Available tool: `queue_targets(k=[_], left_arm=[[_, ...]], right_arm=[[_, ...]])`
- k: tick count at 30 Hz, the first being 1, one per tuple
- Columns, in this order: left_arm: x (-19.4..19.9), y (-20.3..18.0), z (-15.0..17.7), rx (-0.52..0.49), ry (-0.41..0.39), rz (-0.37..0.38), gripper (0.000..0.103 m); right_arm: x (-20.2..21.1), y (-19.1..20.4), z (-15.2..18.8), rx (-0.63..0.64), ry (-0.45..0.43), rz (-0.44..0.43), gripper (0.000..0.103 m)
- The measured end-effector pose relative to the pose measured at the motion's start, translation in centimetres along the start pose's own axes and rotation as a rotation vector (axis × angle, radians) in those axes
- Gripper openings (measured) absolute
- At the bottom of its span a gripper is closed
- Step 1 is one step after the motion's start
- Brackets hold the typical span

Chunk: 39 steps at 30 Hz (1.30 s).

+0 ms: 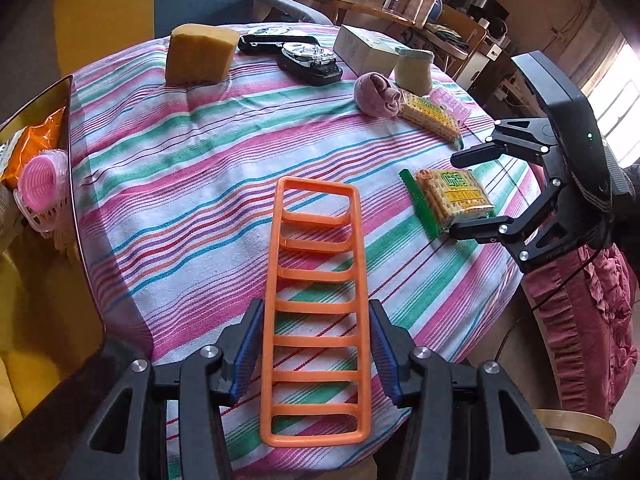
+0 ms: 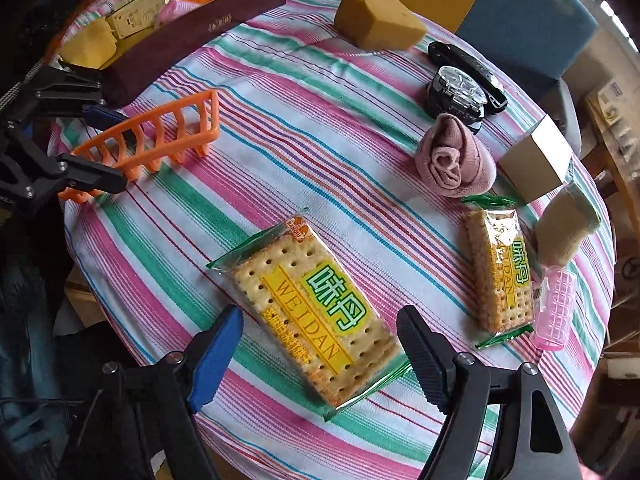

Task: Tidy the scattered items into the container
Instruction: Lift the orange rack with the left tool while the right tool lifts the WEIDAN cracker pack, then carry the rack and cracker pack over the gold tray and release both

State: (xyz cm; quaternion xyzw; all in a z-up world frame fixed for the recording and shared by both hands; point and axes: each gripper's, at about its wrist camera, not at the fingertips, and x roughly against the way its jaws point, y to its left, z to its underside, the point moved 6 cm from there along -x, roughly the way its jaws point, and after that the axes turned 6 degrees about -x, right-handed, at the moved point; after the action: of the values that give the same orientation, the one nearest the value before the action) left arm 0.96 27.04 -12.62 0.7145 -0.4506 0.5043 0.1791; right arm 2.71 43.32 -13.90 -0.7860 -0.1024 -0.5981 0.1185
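My left gripper [image 1: 316, 344] holds the orange rack [image 1: 318, 300] (it looks like a little ladder with many rungs), its fingers squeezing both long sides above the striped table [image 1: 192, 168]. My right gripper [image 2: 320, 356] hangs over a cracker pack [image 2: 316, 316], fingers wide apart, not touching it. The pack says "WEIDAN" in yellow. The brown box [image 2: 200, 36] sits at the table's edge.

Left gripper [image 1: 316, 350] low in view, blue pads [image 1: 245, 350] flanking orange rack [image 1: 318, 304], contact unclear. Right gripper [image 1: 468, 194] at right, jaws apart over cracker pack [image 1: 452, 198]. Striped tablecloth [image 1: 200, 160] underneath. Container [image 1: 70, 128] at left edge, pink roller [image 1: 40, 176] inside.
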Motion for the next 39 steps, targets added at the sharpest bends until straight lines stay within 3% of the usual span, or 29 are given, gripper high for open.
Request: queue_targets(k=[8,11,14,23,28,32,39], left_arm=[[0.3,0.0,0.6,0.016,-0.019,-0.008,0.051],[0.6,0.0,1.1,0.034,-0.028,-0.012,0.051],[0.9,-0.1,1.6,0.055,-0.036,-0.018,0.051],[2.0,-0.1,3.2,0.088,-0.082,-0.02,0.051],[2.9,1.1,3.6,0.15,-0.116,-0.004,0.05],[4.8,1.1,3.8,0.14,-0.174,0.005,0.05],[8.4,1.0,3.3,0.125,-0.282,-0.023,0.05]], right_arm=[[0.2,-1.2,1.1,-0.153,-0.028,-0.005,0.08],[0.8,-0.7,1.6,-0.177,-0.054,0.018,0.067],[1.4,0.1,2.0,-0.208,-0.076,0.046,0.062],[2.0,5.4,2.0,-0.404,-0.209,-0.05,0.059],[2.0,7.1,0.6,-0.55,-0.272,-0.168,0.058],[2.6,8.2,0.4,-0.634,-0.302,-0.291,0.056],[6.3,11.0,-2.6,-0.582,-0.388,-0.363,0.05]])
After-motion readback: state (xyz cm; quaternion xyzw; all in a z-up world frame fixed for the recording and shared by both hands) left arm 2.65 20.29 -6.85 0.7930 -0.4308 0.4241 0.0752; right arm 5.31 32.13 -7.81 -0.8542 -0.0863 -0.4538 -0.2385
